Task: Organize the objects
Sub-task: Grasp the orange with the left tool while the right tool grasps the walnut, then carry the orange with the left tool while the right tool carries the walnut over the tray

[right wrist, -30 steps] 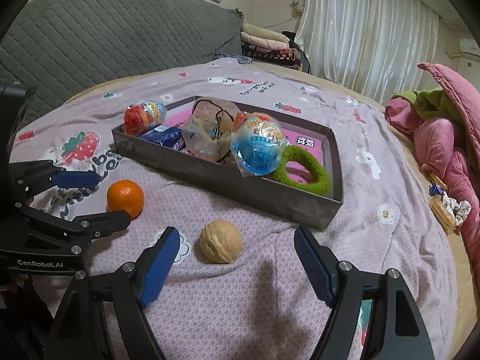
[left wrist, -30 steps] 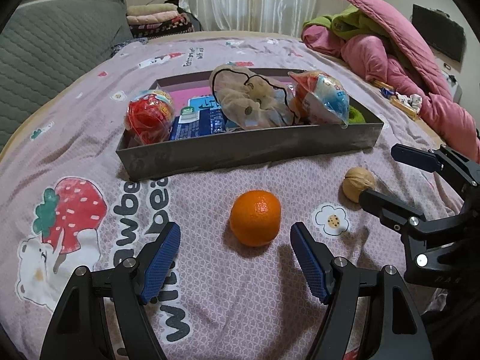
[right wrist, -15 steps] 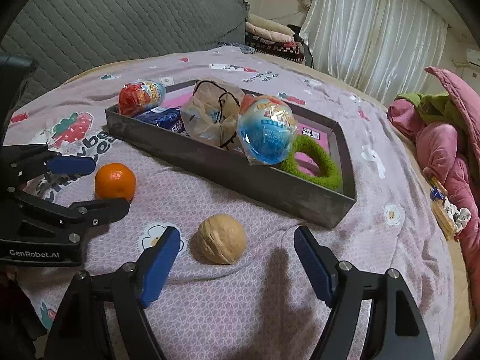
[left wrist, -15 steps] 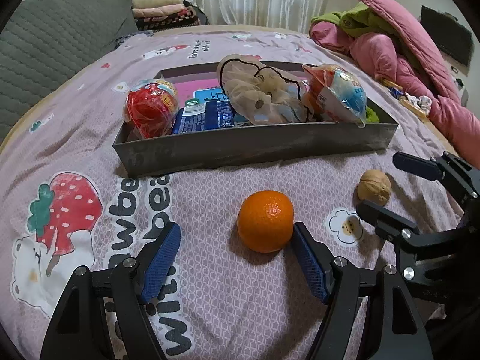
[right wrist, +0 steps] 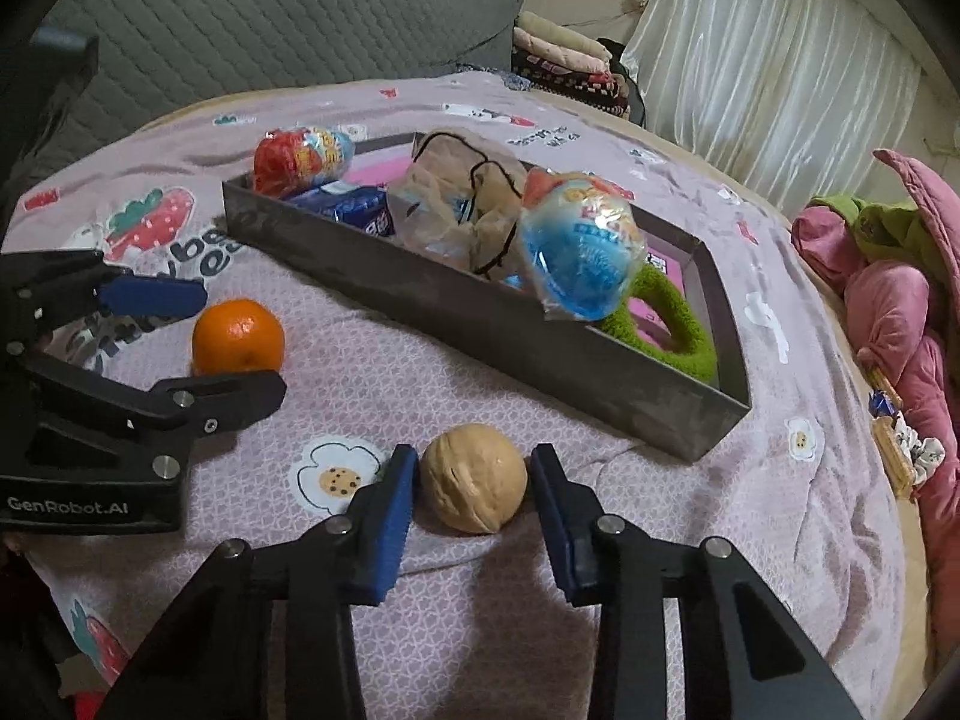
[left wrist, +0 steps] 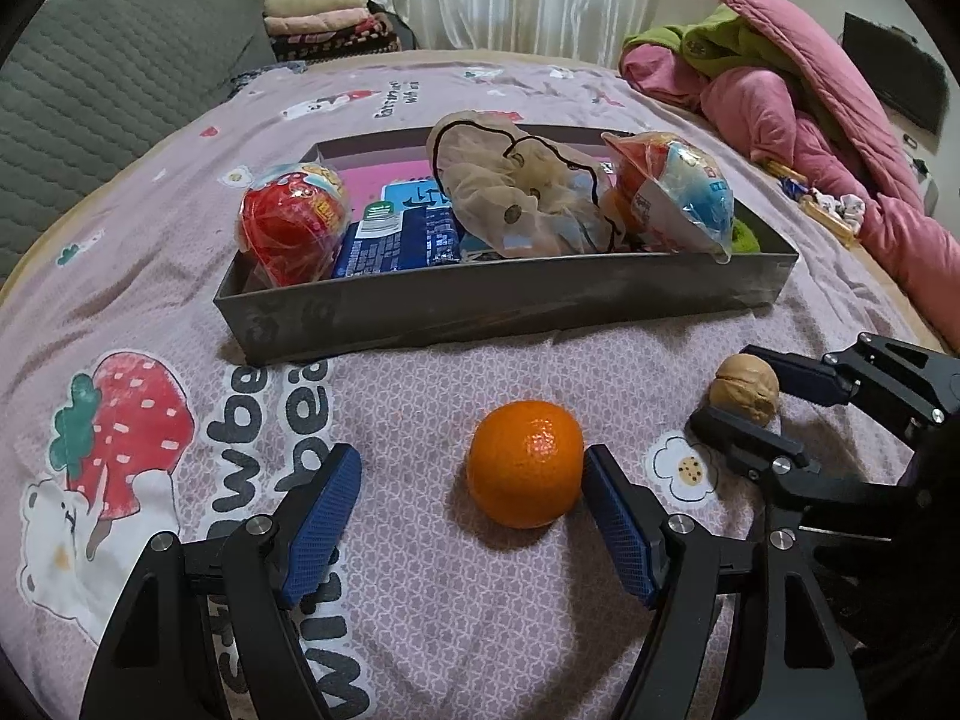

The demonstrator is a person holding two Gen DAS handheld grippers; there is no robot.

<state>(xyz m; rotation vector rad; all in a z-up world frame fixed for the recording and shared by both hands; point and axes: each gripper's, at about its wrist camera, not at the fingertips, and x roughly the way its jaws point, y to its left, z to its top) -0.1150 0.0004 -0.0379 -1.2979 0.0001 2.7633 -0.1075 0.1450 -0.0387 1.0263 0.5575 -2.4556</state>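
Observation:
An orange (left wrist: 525, 462) lies on the pink bedsheet between the fingers of my left gripper (left wrist: 469, 495). That gripper is open, its right pad against the orange and its left pad well clear. To the right a walnut (right wrist: 474, 486) rests on the sheet, and my right gripper (right wrist: 471, 471) is closing on it with both blue pads at its sides. In the left wrist view the walnut (left wrist: 744, 390) sits between the right gripper's (left wrist: 726, 387) dark fingers. A grey tray (left wrist: 510, 300) stands just beyond both.
The tray (right wrist: 480, 312) holds a red toy egg (left wrist: 291, 228), a blue packet (left wrist: 396, 240), a beige scrunchie (left wrist: 516, 198), a blue toy egg (right wrist: 582, 252) and a green ring (right wrist: 678, 324). Pink and green bedding (left wrist: 810, 108) is heaped at the right, and a grey headboard (right wrist: 270, 18) stands behind.
The right gripper's jaws have drawn in from wide apart to the walnut's sides. In the left wrist view the orange has come to rest against the right pad.

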